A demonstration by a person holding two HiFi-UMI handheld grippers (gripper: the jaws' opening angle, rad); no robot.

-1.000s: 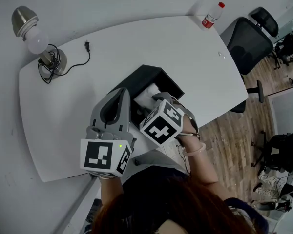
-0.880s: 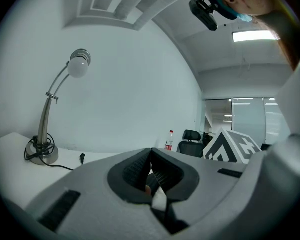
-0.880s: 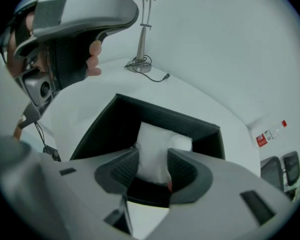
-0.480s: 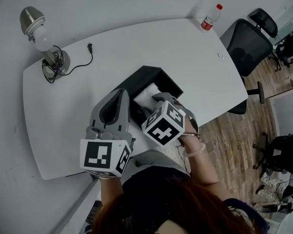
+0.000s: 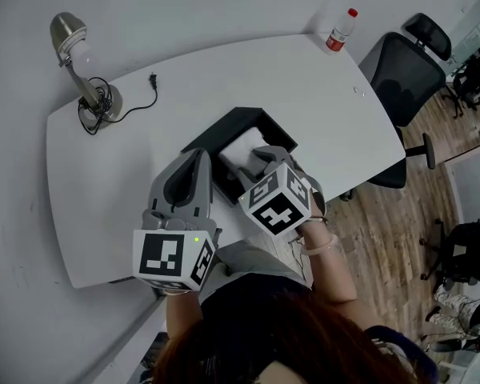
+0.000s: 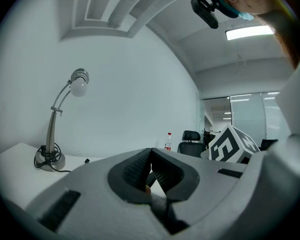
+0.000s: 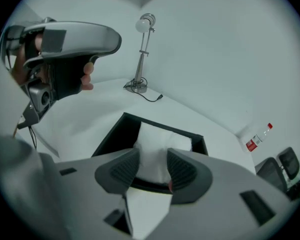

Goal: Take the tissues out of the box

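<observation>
A black open box (image 5: 224, 128) sits near the front of the white table (image 5: 128, 174). A white pack of tissues (image 5: 242, 150) stands up out of it. My right gripper (image 5: 260, 163) reaches into the box from the front, and in the right gripper view its two pads press the sides of the tissues (image 7: 155, 146), with the box (image 7: 112, 136) under them. So the right gripper (image 7: 154, 170) is shut on the pack. My left gripper (image 5: 198, 155) hovers just left of the box, its jaws (image 6: 151, 170) closed together with nothing in them.
A desk lamp (image 5: 84, 78) with a coiled cord stands at the table's far left. A plastic bottle (image 5: 338, 29) with a red cap is at the far right corner. A black office chair (image 5: 404, 74) stands beyond the right edge, on the wood floor.
My right gripper has shifted slightly to the right with the tissues still between its jaws. The left gripper has stayed where it was.
</observation>
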